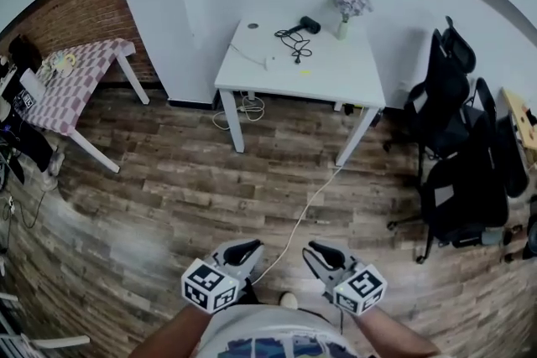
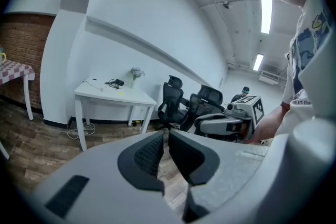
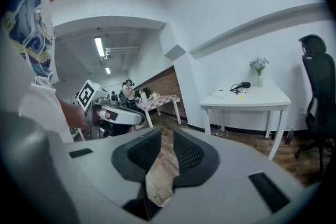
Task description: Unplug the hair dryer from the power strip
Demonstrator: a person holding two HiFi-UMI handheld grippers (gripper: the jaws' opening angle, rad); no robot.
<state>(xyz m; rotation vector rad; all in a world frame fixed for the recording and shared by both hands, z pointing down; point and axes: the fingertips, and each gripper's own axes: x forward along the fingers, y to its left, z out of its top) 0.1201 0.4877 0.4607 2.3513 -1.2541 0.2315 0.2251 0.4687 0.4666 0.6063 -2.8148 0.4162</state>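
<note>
The black hair dryer [image 1: 309, 24] lies at the back of a white table [image 1: 336, 84] far across the room, its black cord [image 1: 295, 44] coiled beside it. A white power strip [image 1: 273, 61] sits near the table's left front. The left gripper view shows the hair dryer [image 2: 119, 82] as tiny, and so does the right gripper view [image 3: 244, 84]. My left gripper [image 1: 243, 251] [image 2: 166, 136] and right gripper [image 1: 319, 254] [image 3: 167, 134] are held side by side close to the person's body, far from the table. Both stand slightly open with nothing between their jaws.
A white cable [image 1: 306, 210] runs over the wood floor from the table toward me. Black office chairs [image 1: 453, 138] stand at the right. At the left, a table with a checked cloth [image 1: 75, 80] sits by the brick wall. A vase of flowers [image 1: 344, 21] stands beside the dryer.
</note>
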